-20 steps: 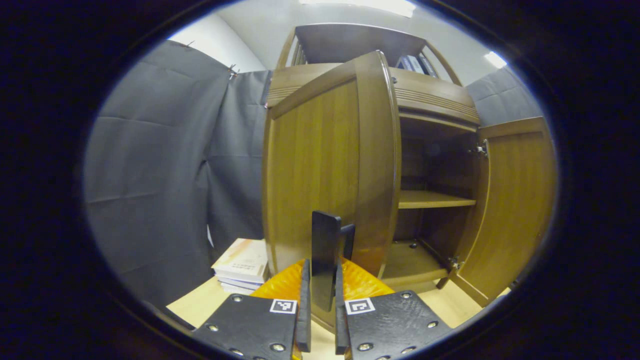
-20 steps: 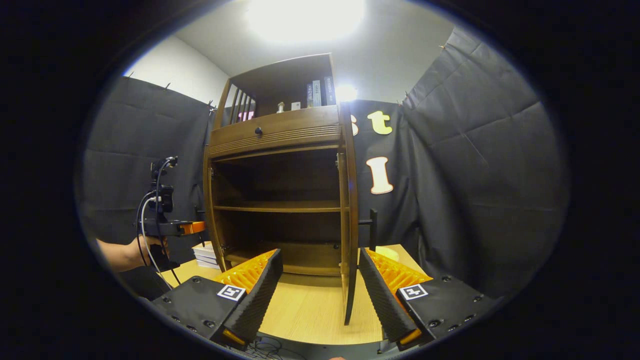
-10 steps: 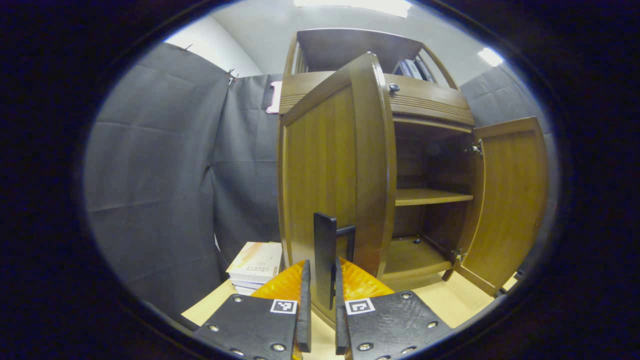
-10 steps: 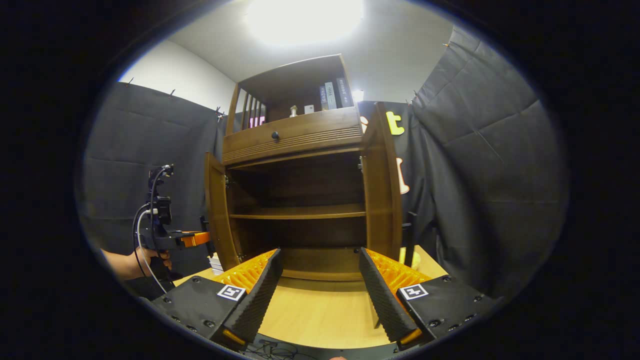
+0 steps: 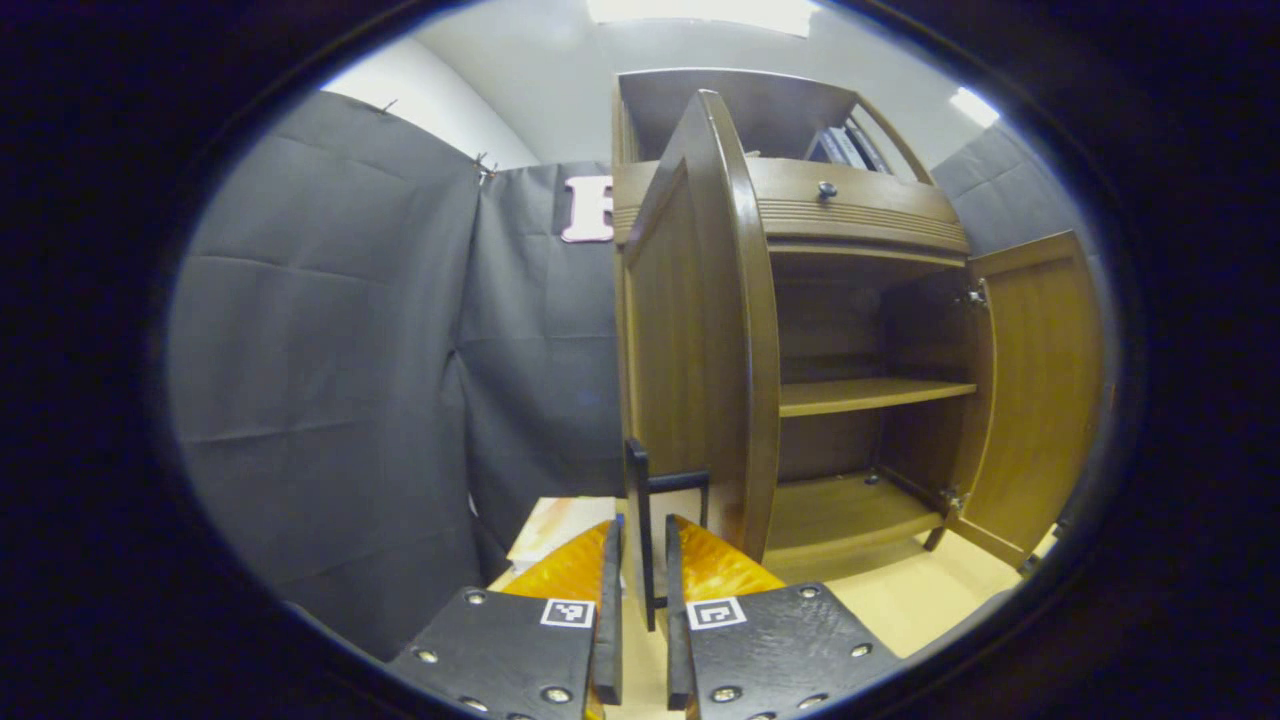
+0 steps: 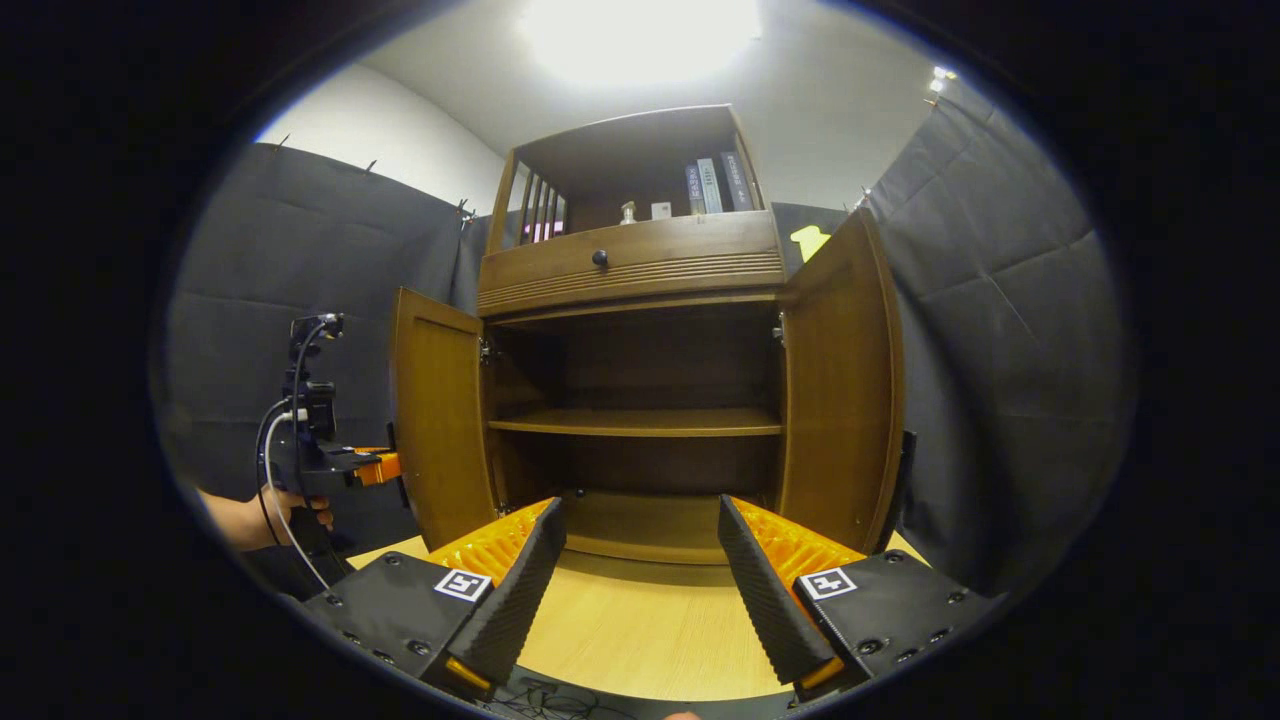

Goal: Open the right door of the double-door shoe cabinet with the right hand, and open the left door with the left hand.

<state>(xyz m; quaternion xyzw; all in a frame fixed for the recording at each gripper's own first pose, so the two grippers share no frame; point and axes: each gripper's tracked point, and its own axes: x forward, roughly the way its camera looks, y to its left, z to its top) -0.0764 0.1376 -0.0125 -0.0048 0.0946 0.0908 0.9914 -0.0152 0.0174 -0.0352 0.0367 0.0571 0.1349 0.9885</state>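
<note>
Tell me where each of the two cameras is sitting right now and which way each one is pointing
Left gripper view: rides the left gripper, close to the left door, facing its outer face edge-on; own fingers close around the door handle.
Right gripper view: rides the right gripper, back from the cabinet, facing its open front squarely; own fingers spread, holding nothing; a hand holds the other gripper.
Shared: both doors, including the right door, and the inner shelf.
</note>
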